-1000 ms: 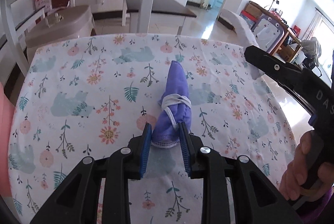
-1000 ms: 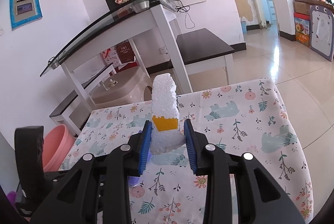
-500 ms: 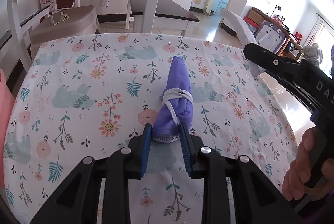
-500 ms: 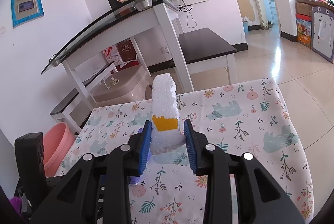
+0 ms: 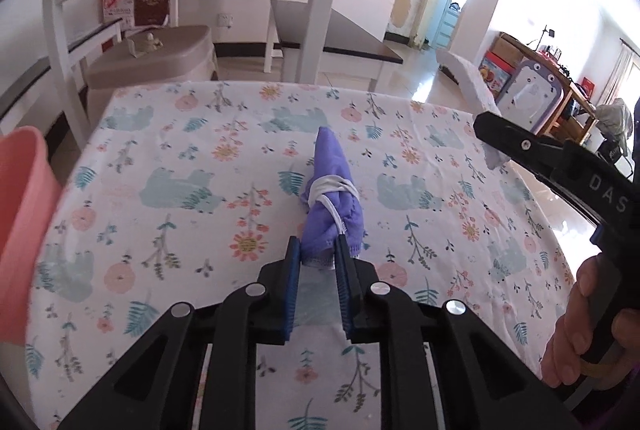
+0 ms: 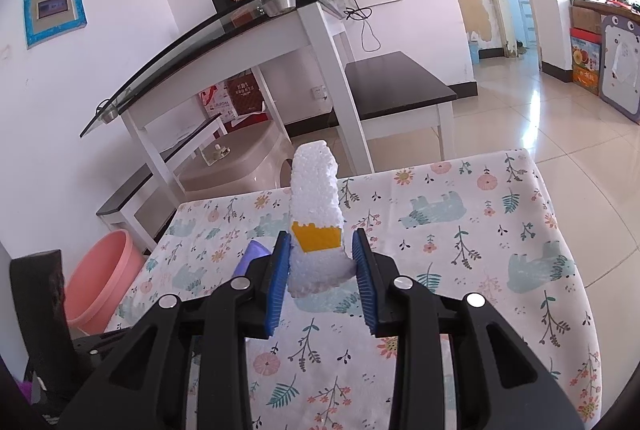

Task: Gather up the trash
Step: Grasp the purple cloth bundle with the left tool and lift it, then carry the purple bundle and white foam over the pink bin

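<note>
A rolled purple face mask point(image 5: 330, 189), bound with its white ear loops, lies on the flower-and-bear tablecloth point(image 5: 168, 157). My left gripper point(image 5: 317, 262) has its jaws closing, and both blue pads touch the mask's near end. My right gripper point(image 6: 320, 262) is shut on a tall white foam piece point(image 6: 316, 197) with a yellow sticker and holds it upright above the cloth. In the right wrist view a corner of the mask point(image 6: 254, 253) peeks out beside the left pad. The foam piece point(image 5: 472, 81) also shows at the far right of the left wrist view.
A pink plastic basin point(image 6: 100, 278) stands on the floor off the table's left side; its rim point(image 5: 20, 213) shows in the left wrist view. Beyond the table are a beige stool point(image 5: 152, 61), a white glass-topped desk point(image 6: 240, 37) and a dark bench point(image 6: 392, 85). A hand point(image 5: 580, 334) grips the right tool.
The left jaws have narrowed onto the mask's near end. The left view has shifted so that the pink basin now shows at its left edge. The right gripper and foam have not moved.
</note>
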Tool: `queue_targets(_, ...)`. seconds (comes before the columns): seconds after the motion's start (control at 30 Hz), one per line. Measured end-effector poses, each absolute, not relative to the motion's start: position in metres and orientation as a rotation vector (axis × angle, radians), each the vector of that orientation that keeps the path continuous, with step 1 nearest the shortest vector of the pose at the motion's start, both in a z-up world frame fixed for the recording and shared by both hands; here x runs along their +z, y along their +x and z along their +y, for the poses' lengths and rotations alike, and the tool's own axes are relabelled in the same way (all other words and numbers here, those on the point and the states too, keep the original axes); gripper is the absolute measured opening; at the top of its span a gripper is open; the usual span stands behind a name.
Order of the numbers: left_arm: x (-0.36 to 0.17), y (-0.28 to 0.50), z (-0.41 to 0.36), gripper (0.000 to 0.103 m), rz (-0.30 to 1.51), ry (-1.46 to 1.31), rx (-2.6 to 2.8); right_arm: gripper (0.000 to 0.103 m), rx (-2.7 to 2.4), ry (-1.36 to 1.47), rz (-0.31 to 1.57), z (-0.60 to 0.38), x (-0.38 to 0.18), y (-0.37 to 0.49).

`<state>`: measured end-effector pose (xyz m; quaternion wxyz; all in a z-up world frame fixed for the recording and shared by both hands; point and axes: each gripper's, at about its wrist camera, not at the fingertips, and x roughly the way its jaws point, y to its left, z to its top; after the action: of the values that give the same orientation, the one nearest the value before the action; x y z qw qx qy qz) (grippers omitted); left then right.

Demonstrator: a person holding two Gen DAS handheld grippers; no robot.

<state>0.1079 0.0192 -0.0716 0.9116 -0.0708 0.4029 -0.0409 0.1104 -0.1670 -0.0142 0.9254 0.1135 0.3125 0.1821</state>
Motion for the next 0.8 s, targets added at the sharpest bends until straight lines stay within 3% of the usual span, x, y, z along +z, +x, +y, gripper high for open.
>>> queue_targets(0.8, -0.006, 0.044, 0.056, 0.015, 0.665, -0.092, 0.112, 0.032, 0.450, 0.080, 0.625, -0.133, -0.013, 0.094)
